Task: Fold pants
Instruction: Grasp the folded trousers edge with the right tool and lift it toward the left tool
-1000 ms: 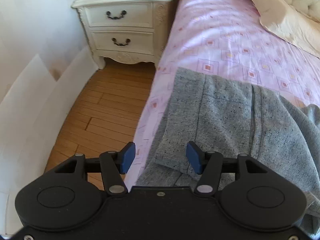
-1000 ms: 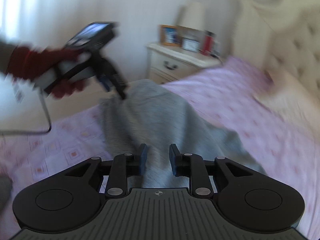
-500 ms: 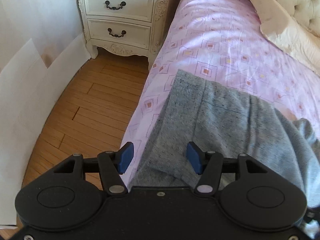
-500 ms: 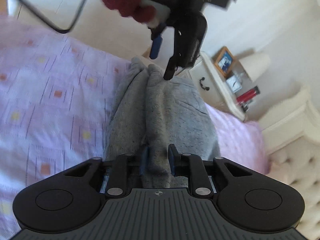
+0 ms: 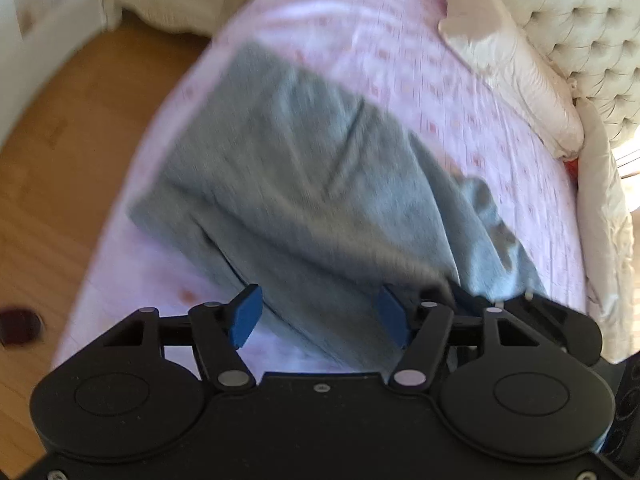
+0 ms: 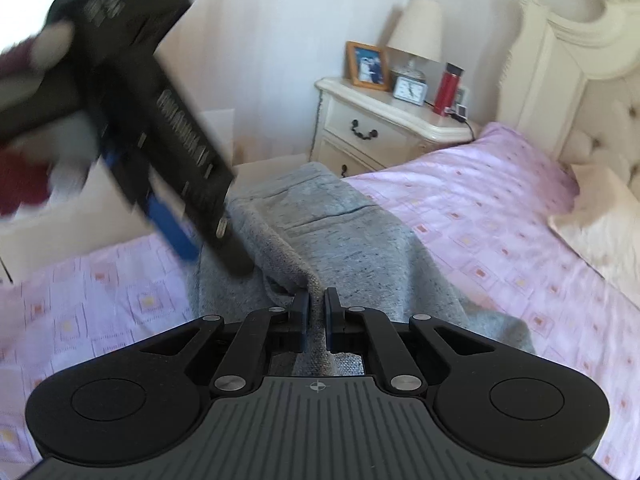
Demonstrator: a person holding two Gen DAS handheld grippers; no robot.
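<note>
Pinching a raised ridge of the soft, limp grey knit pants [image 6: 340, 240] near the pink bed's [image 6: 500, 208] left edge, the right claw [image 6: 316, 306] is nearly closed on cloth, while the left claw [image 5: 316, 316] gapes empty; such floppy fabric seems best gripped at hems.

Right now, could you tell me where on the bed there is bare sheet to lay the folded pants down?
Bare pink sheet lies between the grey pants and the cream pillow by the headboard, and a smaller patch sits near the bed's edge. The middle is crowded: the right gripper pinches the pants while the open left gripper hovers above them.
</note>
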